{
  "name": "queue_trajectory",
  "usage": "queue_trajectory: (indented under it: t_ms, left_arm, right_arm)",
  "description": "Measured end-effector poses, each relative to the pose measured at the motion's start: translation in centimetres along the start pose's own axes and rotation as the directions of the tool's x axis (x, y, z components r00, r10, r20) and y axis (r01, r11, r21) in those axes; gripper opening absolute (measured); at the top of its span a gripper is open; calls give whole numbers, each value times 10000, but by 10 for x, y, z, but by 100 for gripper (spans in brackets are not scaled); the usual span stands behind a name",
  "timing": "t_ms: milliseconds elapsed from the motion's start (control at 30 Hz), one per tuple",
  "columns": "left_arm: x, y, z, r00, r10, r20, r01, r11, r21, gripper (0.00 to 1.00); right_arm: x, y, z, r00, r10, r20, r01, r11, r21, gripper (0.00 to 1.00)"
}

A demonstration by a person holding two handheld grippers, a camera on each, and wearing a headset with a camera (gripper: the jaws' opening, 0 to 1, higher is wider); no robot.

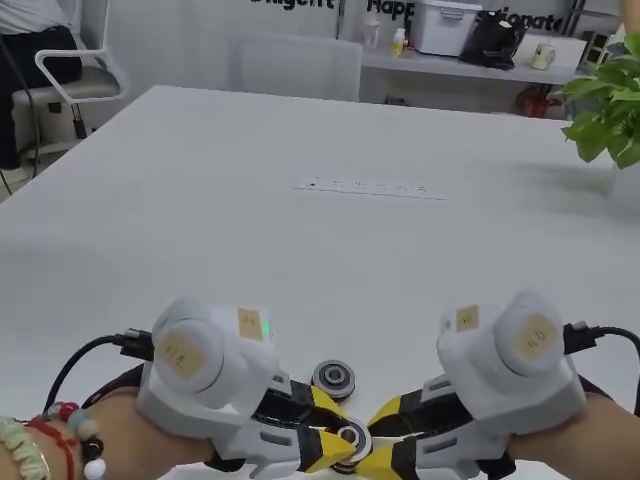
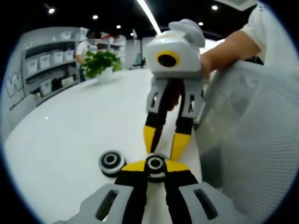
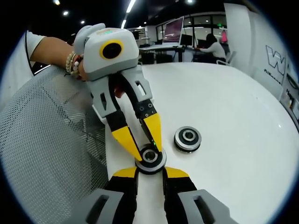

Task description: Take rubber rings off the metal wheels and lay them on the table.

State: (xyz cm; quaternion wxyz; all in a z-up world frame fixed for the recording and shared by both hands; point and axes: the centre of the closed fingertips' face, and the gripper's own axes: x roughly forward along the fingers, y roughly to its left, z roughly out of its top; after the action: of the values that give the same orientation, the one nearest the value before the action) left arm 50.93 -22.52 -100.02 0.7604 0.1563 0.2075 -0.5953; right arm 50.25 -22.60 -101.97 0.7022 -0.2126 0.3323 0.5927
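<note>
A metal wheel with a black rubber ring [image 1: 349, 437] sits at the near edge of the white table [image 1: 300, 230], and both grippers meet on it from opposite sides. In the left gripper view my left gripper [image 2: 155, 167] has its yellow-tipped jaws closed against the wheel [image 2: 155, 163], while the right gripper [image 2: 163, 144] reaches in from above. In the right gripper view my right gripper [image 3: 150, 171] grips the same wheel [image 3: 150, 157], facing the left gripper [image 3: 142, 140]. A second ringed wheel [image 1: 333, 378] lies flat on the table just beyond, untouched.
A mesh chair back [image 3: 51, 140] stands close against the table's near edge. A potted plant [image 1: 610, 110] is at the far right, an office chair [image 1: 80, 80] at the far left, and shelves with boxes behind. A person's beaded wrist [image 1: 60, 435] holds the left gripper.
</note>
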Motion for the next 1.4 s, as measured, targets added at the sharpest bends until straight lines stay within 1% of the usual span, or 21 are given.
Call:
queue_trajectory:
  t_ms: [100, 200, 267, 300, 367, 433, 533, 567, 633, 833, 1033, 1267, 1333, 1367, 1400]
  left_arm:
    - [0, 0, 0, 10000, -1, -11, 1, 10000, 7, 14]
    - [0, 0, 0, 10000, 0, -13, 0, 10000, 6, 14]
    - [0, 0, 0, 10000, 1, -12, -1, 10000, 4, 14]
    - [0, 0, 0, 10000, 1, -13, -1, 10000, 5, 14]
    - [0, 0, 0, 10000, 1, -14, -1, 10000, 6, 14]
    - [0, 0, 0, 10000, 0, -7, 0, 10000, 4, 14]
    - [0, 0, 0, 10000, 2, -7, -2, 10000, 3, 14]
    - [0, 0, 0, 10000, 7, -3, -7, 10000, 1, 14]
    - [0, 0, 0, 10000, 2, -1, -2, 10000, 1, 14]
    - [1, -1, 0, 10000, -30, 9, 30, 10000, 18, 14]
    - [1, -2, 1, 10000, -69, 18, 69, 10000, 44, 14]
    - [2, -2, 1, 10000, -75, 5, 75, 10000, 53, 14]
    - [2, -2, 0, 10000, -75, -1, 75, 10000, 57, 14]
    - [1, -2, 0, 10000, -67, -8, 67, 10000, 59, 14]
    - [1, -2, 0, 10000, -59, -14, 59, 10000, 62, 14]
  right_arm:
    - [-2, 0, -1, 10000, 37, -12, -37, 9999, 141, 14]
    - [-1, 0, -1, 10000, -21, 0, 21, 9999, 123, 16]
    - [0, 2, 3, 9998, 17, 176, -21, 9998, 220, 21]
    - [1, 2, 4, 9998, 30, 217, -36, 9997, 260, 27]
    - [5, 2, 6, 9998, -99, 175, 97, 9999, 99, 31]
    - [7, 1, 5, 9998, -162, 147, 163, 9999, -7, 30]
    - [6, 1, 7, 9996, -126, 256, 125, 9999, 49, 25]
    - [5, -1, 6, 9996, -185, 229, 183, 9998, 92, 24]
    - [5, -1, 6, 9995, -108, 303, 103, 9998, 179, 24]
    - [5, 0, 5, 9997, -21, 225, 20, 10000, 39, 23]
    - [4, 1, 4, 9999, 7, 159, -4, 9998, -211, 23]
    - [4, 1, 3, 10000, -70, 12, 71, 9982, -600, 22]
    - [3, 1, 2, 10000, -83, -41, 80, 9977, -670, 21]
    - [1, 0, -1, 9998, -100, -188, 86, 9970, -765, 19]
    - [1, 0, -2, 9998, -119, -159, 108, 9974, -706, 17]
